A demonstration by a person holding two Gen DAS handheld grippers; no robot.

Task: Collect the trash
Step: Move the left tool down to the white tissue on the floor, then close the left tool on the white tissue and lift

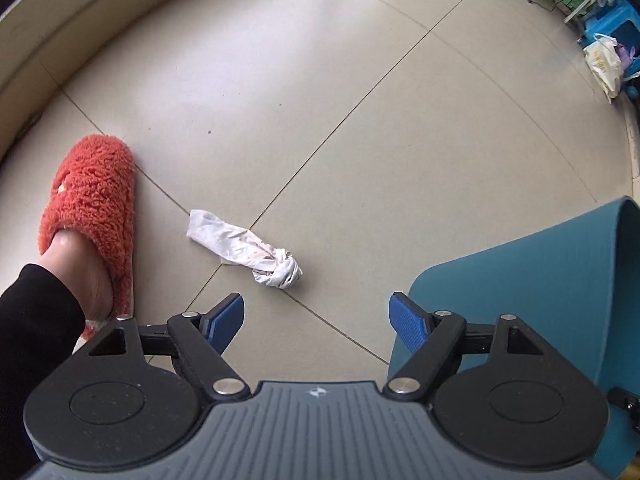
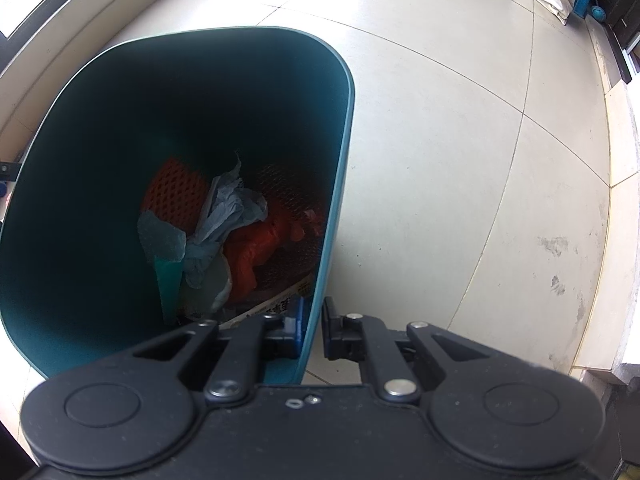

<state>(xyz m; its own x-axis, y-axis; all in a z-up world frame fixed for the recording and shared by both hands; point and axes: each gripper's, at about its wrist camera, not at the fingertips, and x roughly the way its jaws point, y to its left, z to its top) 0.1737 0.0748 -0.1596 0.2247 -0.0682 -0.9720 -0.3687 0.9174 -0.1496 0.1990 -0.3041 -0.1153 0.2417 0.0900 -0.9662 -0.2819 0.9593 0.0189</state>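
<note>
A crumpled white tissue [image 1: 244,249], twisted into a knot at one end, lies on the tiled floor just ahead of my left gripper [image 1: 318,320]. That gripper stands wide open above the floor, with nothing between its blue pads [image 1: 408,324]. The teal trash bin [image 1: 532,280] stands right beside it. My right gripper [image 2: 312,330] is shut on the near wall of the teal trash bin [image 2: 340,168], one finger inside and one outside. Inside the bin lie orange netting [image 2: 176,196], grey-blue paper [image 2: 228,216], red plastic and a printed carton.
A person's foot in an orange fuzzy slipper [image 1: 94,208] and a black trouser leg [image 1: 32,340] stand left of the tissue. A low beige ledge [image 1: 60,28] curves along the far left. Bags and blue stools [image 1: 608,52] sit at the far right. A raised step [image 2: 616,208] borders the floor right of the bin.
</note>
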